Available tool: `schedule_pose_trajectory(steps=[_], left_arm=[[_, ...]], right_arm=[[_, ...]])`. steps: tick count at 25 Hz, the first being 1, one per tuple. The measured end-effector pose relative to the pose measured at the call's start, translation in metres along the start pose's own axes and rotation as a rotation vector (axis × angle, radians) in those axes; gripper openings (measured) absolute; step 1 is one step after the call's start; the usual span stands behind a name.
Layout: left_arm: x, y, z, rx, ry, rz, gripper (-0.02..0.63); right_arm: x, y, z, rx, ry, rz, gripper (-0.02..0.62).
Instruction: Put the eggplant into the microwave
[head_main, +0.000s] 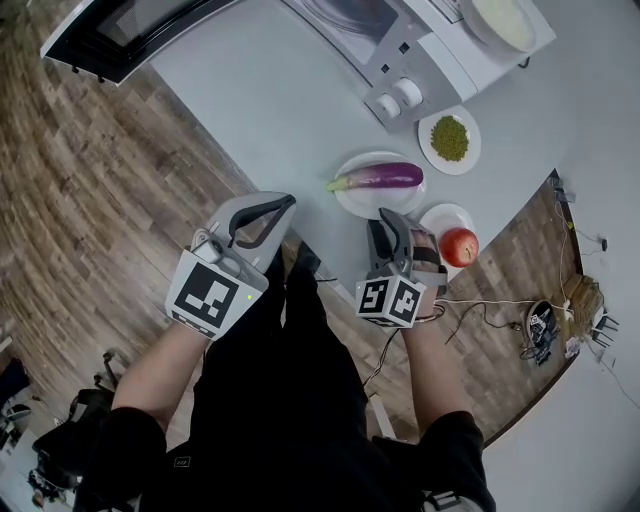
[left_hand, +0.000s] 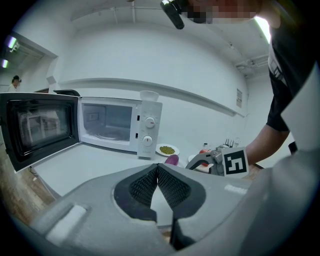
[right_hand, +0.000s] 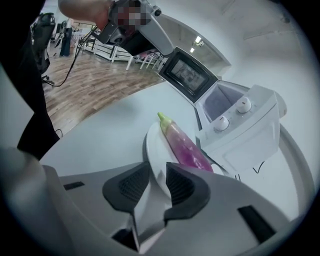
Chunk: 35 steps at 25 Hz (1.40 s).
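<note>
The eggplant (head_main: 380, 178) is found lying lengthwise on a white plate (head_main: 345, 203), out on the table (head_main: 260, 110) and not yet in the microwave (head_main: 420, 50). Its green stem is turned toward the left of the head view, and its purple body is stretched toward the right. The microwave door (head_main: 120, 35) is swung wide and the cavity is laid open.

The right gripper (right_hand: 159, 167) is tipped downward just short of the plate's near rim. Its jaws are spread apart and nothing is clamped. The rim is glimpsed through the gap, with the eggplant beyond it. The left gripper (left_hand: 157, 167) is held at the table's near edge, well apart from the eggplant. Its jaws are pressed together tip to tip, with nothing caught between.

Just right of the right gripper, an apple (head_main: 459, 246) is seen on a small plate (head_main: 440, 215). A dish of peas (head_main: 450, 140) is set beside the microwave's knobs.
</note>
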<state>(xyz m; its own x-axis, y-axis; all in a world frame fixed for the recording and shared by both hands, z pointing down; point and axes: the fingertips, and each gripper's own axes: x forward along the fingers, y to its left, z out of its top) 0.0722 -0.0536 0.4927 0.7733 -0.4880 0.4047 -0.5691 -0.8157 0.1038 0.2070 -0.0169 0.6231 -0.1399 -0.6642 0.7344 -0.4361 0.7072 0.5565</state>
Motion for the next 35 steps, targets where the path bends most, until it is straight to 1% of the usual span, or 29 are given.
schedule_pose_trajectory(steps=[2, 3, 4, 6, 10, 15, 18, 20, 23, 27, 29, 32, 35], left_arm=[[-0.004, 0.002, -0.001, -0.001, -0.001, 0.005, 0.009], [-0.005, 0.003, -0.001, -0.001, -0.002, 0.008, 0.009], [-0.007, 0.004, -0.001, -0.002, -0.003, 0.011, 0.009], [-0.011, 0.005, -0.001, -0.005, -0.005, 0.017, 0.009], [-0.019, 0.007, -0.003, -0.01, -0.005, 0.025, 0.009], [-0.023, 0.011, -0.005, -0.01, -0.005, 0.035, 0.009], [-0.027, 0.009, -0.004, -0.01, -0.005, 0.033, 0.009], [-0.028, 0.01, -0.003, -0.006, -0.004, 0.031, 0.009], [-0.03, 0.012, -0.002, -0.003, -0.003, 0.032, 0.009], [-0.029, 0.013, -0.002, -0.001, -0.003, 0.03, 0.009], [-0.028, 0.014, -0.003, -0.002, -0.004, 0.027, 0.009], [-0.027, 0.013, -0.008, -0.006, 0.0, 0.02, 0.009], [-0.027, 0.013, -0.01, -0.005, 0.004, 0.017, 0.009]], right_arm=[[0.003, 0.0, 0.003, -0.025, 0.014, -0.003, 0.11], [0.004, 0.001, 0.004, -0.04, 0.023, -0.003, 0.099], [0.006, 0.001, 0.006, -0.055, 0.032, -0.004, 0.075], [0.01, 0.001, 0.009, -0.083, 0.05, -0.012, 0.061], [0.013, 0.0, 0.014, -0.085, 0.058, -0.026, 0.057], [0.019, 0.0, 0.02, -0.118, 0.077, -0.034, 0.051], [0.022, 0.004, 0.028, -0.108, 0.084, -0.02, 0.051], [0.023, 0.003, 0.033, -0.11, 0.089, -0.029, 0.055], [0.022, -0.003, 0.034, -0.097, 0.092, -0.048, 0.097], [0.023, -0.007, 0.032, -0.06, 0.085, -0.048, 0.103], [0.025, -0.009, 0.032, -0.047, 0.083, -0.044, 0.095], [0.028, -0.006, 0.034, -0.048, 0.086, -0.035, 0.047], [0.029, -0.005, 0.034, -0.074, 0.097, -0.04, 0.041]])
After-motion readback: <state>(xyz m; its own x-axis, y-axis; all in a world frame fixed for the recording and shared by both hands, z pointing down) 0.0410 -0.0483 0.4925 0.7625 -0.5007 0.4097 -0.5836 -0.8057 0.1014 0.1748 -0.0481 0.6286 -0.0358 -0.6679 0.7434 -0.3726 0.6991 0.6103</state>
